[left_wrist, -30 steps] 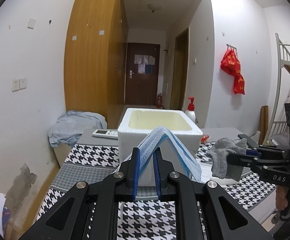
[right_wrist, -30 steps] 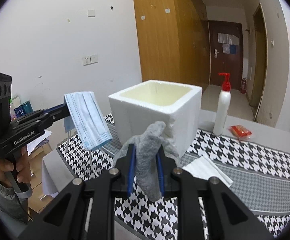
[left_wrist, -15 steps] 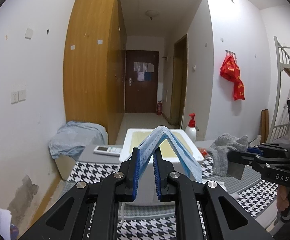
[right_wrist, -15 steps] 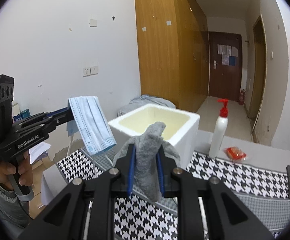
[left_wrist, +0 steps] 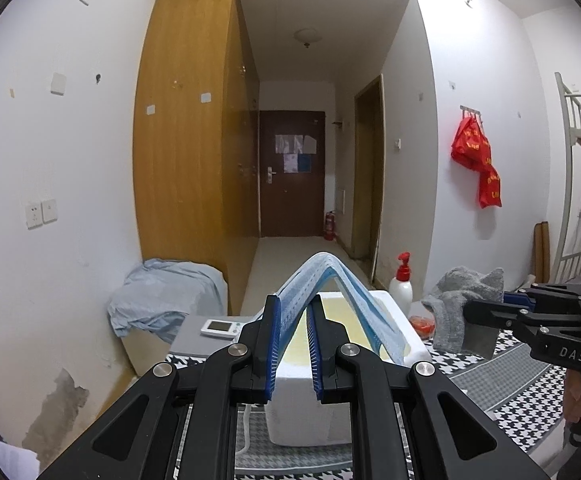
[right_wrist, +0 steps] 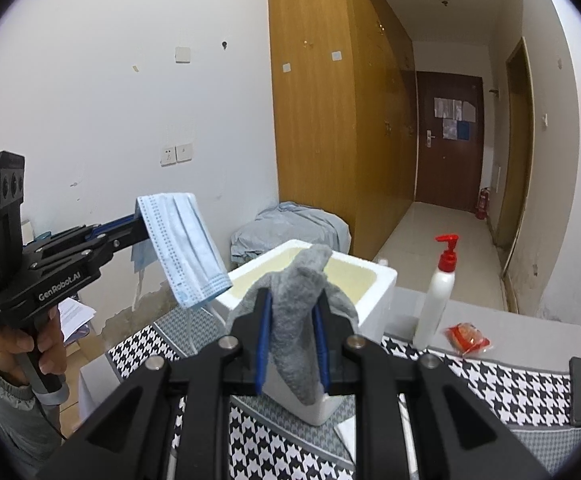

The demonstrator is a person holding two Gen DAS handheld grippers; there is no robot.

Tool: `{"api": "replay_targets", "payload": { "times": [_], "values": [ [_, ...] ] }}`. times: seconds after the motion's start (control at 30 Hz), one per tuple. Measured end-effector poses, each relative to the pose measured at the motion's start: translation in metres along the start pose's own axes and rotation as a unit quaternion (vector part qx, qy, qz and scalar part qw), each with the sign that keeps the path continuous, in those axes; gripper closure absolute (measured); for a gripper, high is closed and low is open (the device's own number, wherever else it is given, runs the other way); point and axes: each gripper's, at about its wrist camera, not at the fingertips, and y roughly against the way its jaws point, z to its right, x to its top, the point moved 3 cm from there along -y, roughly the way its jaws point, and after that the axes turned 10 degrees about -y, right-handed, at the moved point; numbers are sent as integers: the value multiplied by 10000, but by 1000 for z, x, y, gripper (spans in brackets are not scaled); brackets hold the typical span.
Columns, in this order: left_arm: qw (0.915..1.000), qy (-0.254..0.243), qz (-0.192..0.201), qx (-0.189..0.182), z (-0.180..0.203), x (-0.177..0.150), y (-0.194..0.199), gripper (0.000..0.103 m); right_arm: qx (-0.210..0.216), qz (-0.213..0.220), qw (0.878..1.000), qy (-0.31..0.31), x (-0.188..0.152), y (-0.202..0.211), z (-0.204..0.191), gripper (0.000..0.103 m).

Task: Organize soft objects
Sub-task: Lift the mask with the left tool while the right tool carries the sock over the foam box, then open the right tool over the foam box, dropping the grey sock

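Note:
My left gripper is shut on a light blue face mask that drapes to the right over its fingertips. In the right wrist view the same mask hangs from the left gripper just left of a white foam box. My right gripper is shut on a grey sock, which bulges up between the blue pads and hangs below them. The box stands open-topped on the table, below and ahead of both grippers. At the right of the left wrist view, the sock dangles from the right gripper.
A houndstooth cloth covers the table. Behind the box stand a white pump bottle with a red top and a small red packet. A white remote lies on the grey far edge. A blue-covered bundle sits by the wardrobe.
Both grippers have risen with their loads, so the box sits lower in both views and more of its pale inside shows. Their grips have not changed.

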Motion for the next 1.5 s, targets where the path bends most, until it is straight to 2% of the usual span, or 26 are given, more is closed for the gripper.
{"api": "replay_targets", "payload": {
  "times": [0.7, 0.9, 0.97, 1.0, 1.03, 1.2, 1.5],
  "values": [
    [9990, 227, -177, 341, -23, -16, 0, 89, 102, -400, 9991, 94, 22, -74, -3, 79],
    [9987, 272, -203, 393, -25, -18, 3, 89, 63, -345, 9993, 88, 23, -86, 0, 79],
    [9986, 270, -207, 404, -24, -18, 3, 89, 50, -445, 9990, 54, 21, -89, 3, 69],
    [9986, 270, -208, 411, -24, -19, 3, 89, 84, -486, 9988, 17, 19, -90, 4, 51],
    [9985, 275, -208, 415, -23, -19, 4, 89, 121, -477, 9988, 7, 18, -89, 4, 37],
    [9983, 335, -189, 428, -26, -16, 4, 89, 122, -425, 9990, 98, 15, -81, 0, 35],
    [9988, 308, -87, 363, -23, -9, 4, 89, 139, -367, 9990, 231, 9, -60, -6, 18]
  ]
}}
